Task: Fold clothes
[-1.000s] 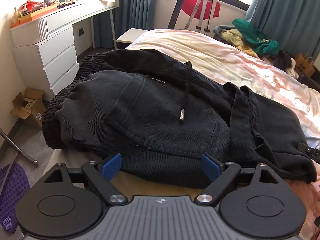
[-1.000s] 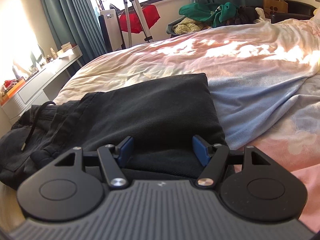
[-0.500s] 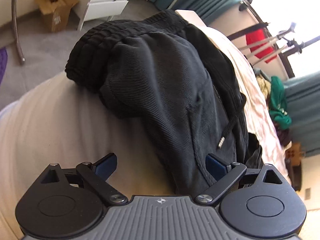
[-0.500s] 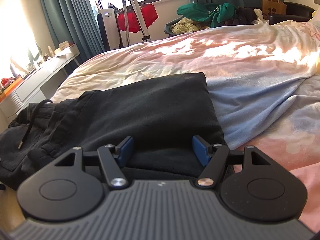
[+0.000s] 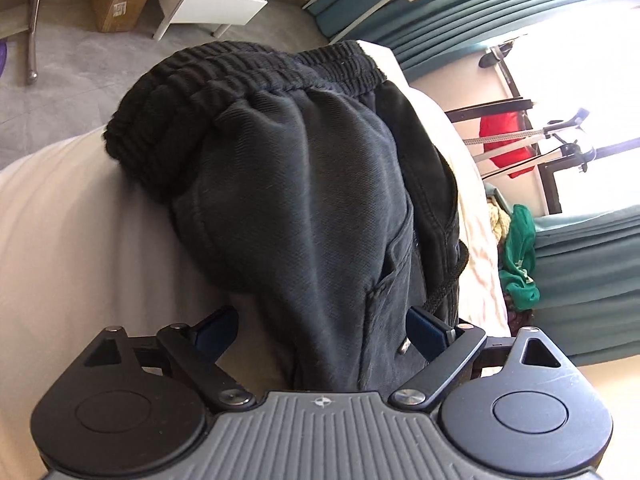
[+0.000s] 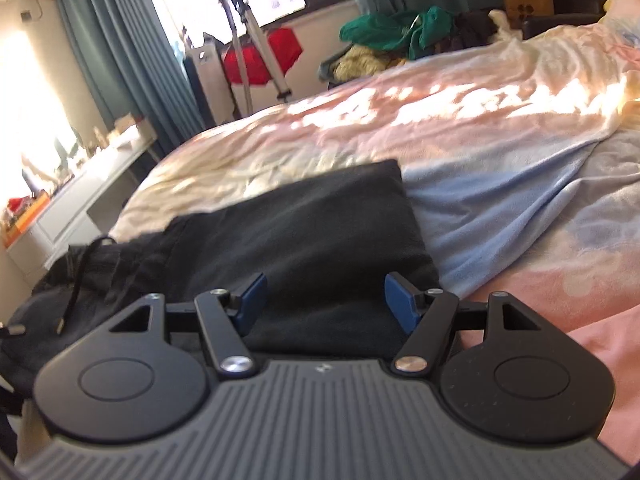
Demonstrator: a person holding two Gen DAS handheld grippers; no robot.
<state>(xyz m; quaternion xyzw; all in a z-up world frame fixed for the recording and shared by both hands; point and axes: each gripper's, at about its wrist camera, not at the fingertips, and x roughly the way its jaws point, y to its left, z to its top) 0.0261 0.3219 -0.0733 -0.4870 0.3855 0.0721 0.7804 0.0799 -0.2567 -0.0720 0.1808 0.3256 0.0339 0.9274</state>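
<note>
black trousers lie lengthwise across the bed, waistband end straight ahead of the left gripper; right gripper over the leg end; both jaws apart.

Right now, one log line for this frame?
stage: pre-grasp | left hand-held gripper: open, straddling black trousers | right hand-held gripper: open over trouser leg | bed

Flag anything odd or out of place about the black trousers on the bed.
The trousers are bunched at the waistband, which overhangs the bed edge. The drawstring trails loose across the fabric. No damage shows.
</note>
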